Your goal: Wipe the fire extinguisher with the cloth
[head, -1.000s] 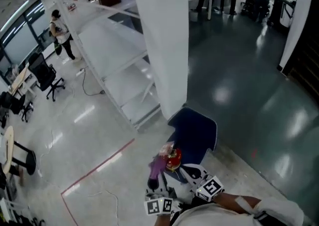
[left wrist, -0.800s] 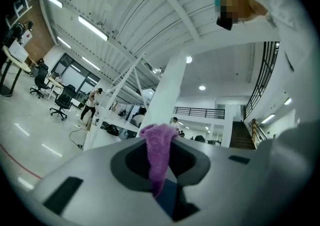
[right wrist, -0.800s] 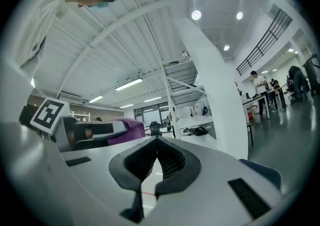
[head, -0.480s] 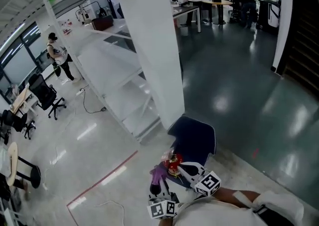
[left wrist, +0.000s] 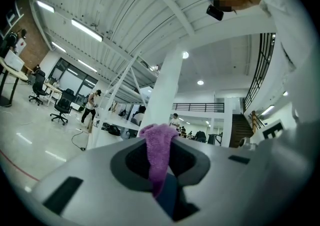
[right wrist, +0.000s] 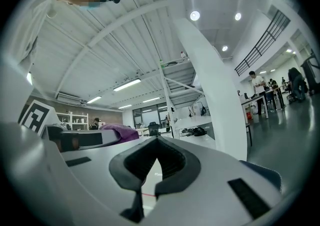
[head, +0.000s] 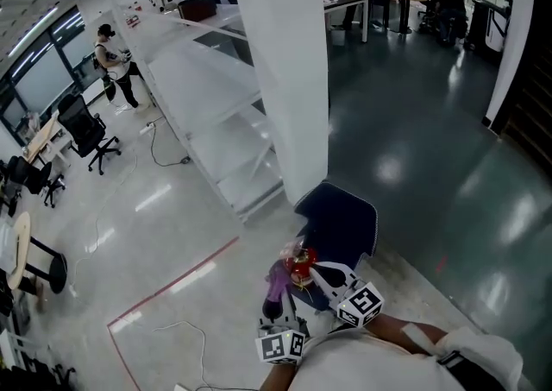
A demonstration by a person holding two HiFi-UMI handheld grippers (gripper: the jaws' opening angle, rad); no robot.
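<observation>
Left jaws: closed on the purple cloth (left wrist: 159, 152), which fills the gap between the pads and stands up past them

Right jaws: a narrow slit apart with nothing in it; only pale floor and a red line show through

Left gripper (head: 272, 307): held low in front of the person, pointing forward and down toward the extinguisher

Right gripper (head: 321, 282): just beside the extinguisher on its right and empty; no view shows it gripping anything

Fire extinguisher (head: 300, 268): red, seen from above so that little more than its top shows; it stands on the floor (head: 172, 234) close to the foot of the white pillar (head: 280, 78), at the near edge of a navy blue seat-like thing (head: 341, 225)

Cloth against extinguisher: in the head view the free end of the cloth lies right at the left side of the red top; whether it presses on the surface I cannot tell

Done so far: 1 of the 2 things needed is in hand, since the cloth is gripped and is up at the extinguisher

Left to do: judged from here, nearly all the wiping; the body below the top is hidden, so no view shows any part as wiped or unwiped

Likely step in hand: the start of a wipe on the top, with the right gripper free to steady the cylinder
</observation>
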